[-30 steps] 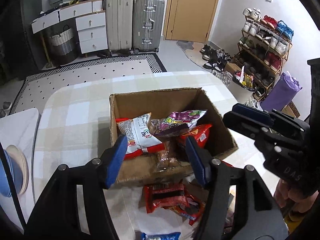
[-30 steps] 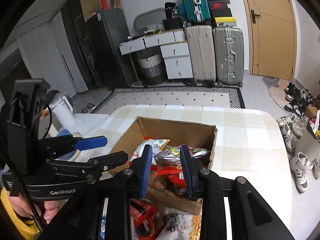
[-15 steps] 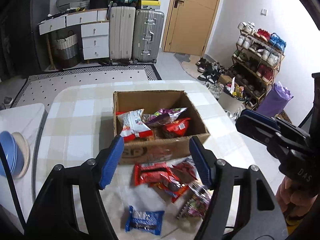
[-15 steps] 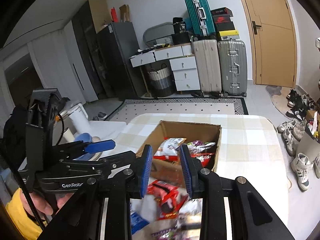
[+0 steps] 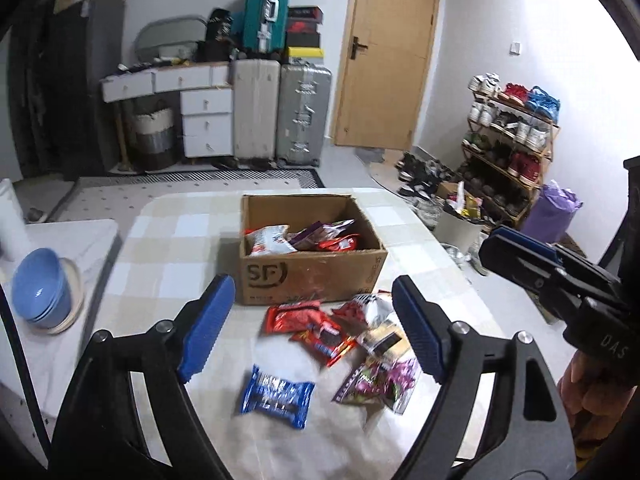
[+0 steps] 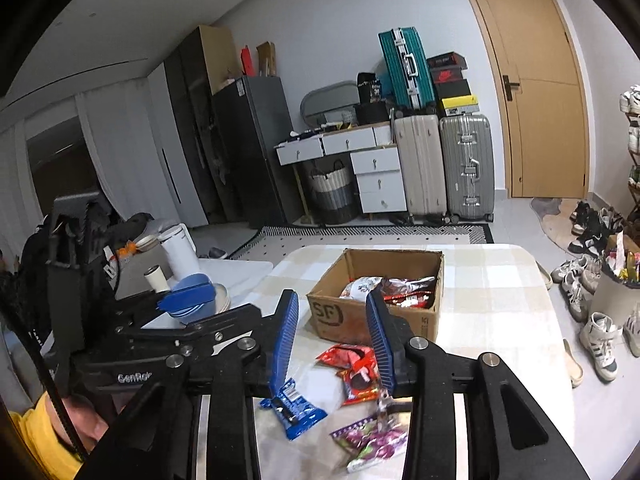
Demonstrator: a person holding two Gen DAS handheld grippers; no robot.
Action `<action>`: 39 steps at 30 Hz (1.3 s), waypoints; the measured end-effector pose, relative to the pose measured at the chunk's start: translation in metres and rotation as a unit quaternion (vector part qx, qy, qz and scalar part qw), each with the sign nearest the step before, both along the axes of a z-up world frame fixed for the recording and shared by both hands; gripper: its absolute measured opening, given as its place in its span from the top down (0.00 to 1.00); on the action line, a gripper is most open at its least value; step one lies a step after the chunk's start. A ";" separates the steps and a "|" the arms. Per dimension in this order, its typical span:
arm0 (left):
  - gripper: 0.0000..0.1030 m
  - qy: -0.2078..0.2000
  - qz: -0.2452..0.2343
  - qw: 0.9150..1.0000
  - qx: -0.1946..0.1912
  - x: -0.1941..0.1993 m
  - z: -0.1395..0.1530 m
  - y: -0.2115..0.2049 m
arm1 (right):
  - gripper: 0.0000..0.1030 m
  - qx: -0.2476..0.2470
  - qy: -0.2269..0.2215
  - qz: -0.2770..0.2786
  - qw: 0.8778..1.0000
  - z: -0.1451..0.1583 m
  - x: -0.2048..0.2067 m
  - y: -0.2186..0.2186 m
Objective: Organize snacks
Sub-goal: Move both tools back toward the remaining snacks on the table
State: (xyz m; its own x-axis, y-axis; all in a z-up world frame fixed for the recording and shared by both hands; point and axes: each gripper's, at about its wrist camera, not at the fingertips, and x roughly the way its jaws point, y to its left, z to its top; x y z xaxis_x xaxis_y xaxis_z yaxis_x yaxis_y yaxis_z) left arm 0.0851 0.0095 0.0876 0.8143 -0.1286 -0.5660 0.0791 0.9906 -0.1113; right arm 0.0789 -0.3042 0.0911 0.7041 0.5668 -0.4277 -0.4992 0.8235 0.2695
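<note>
So both grippers are up off the bench (image 5: pixel 172 240) here, nothing in either one. The left gripper (image 5: pixel 312 328) fills the bottom of the left wrist view, its 2 blue jaws released and spreading wider, with only air between them. Through that gap you see the loose snacks lying on the checked cloth.

The cardboard box (image 5: pixel 312 268) sits mid-frame on the bench, open top, "SF" printed on the near side. Inside it there's a white and red packet (image 5: pixel 268 238), a purple one and a red one toward the right.

Just in front of the box, lower middle of the frame, the leftovers: a red packet (image 5: pixel 298 316) closest to the box, a blue packet (image 5: pixel 276 396) lowest and off by itself, and a purple packet (image 5: pixel 378 382) lower right of the pile, with a couple of red, white and tan wrappers overlapping between them. Kinda blurry, so I can't read any labels.

The right gripper (image 6: pixel 332 344) in its own view has its jaws only partly apart and easing open, also empty. It shows up again at the right edge of the left wrist view, with a hand (image 5: pixel 592 384) under it.

Far left of the left view, a stack of blue bowls (image 5: pixel 38 288) sits on a white side surface, well apart from the box. Background is suitcases, white drawers, a wooden door (image 5: pixel 388 52) and a shoe rack (image 5: pixel 508 148) at the right.
</note>
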 end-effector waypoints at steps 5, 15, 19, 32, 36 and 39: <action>0.21 -0.015 0.011 1.000 -0.011 -0.041 -0.008 -0.001 | 0.53 0.007 -0.013 -0.005 1.000 -0.011 -0.028 -0.004; 0.21 -0.001 0.031 1.000 -0.001 -0.067 -0.052 0.000 | 0.22 0.017 -0.017 -0.029 0.999 -0.055 -0.063 -0.019; 0.21 0.008 0.035 0.999 0.003 -0.063 -0.071 0.003 | 0.18 0.012 -0.012 -0.021 1.000 -0.078 -0.075 -0.018; 0.01 0.037 0.057 0.998 -0.004 -0.046 -0.123 0.016 | 0.15 0.019 0.054 -0.021 0.998 -0.123 -0.064 -0.018; 0.01 0.062 0.065 0.996 0.000 -0.038 -0.142 0.023 | 0.15 0.012 0.071 -0.020 0.997 -0.137 -0.058 -0.011; 0.01 0.080 0.070 0.994 -0.001 -0.034 -0.160 0.028 | 0.15 0.005 0.096 -0.025 0.995 -0.153 -0.048 -0.007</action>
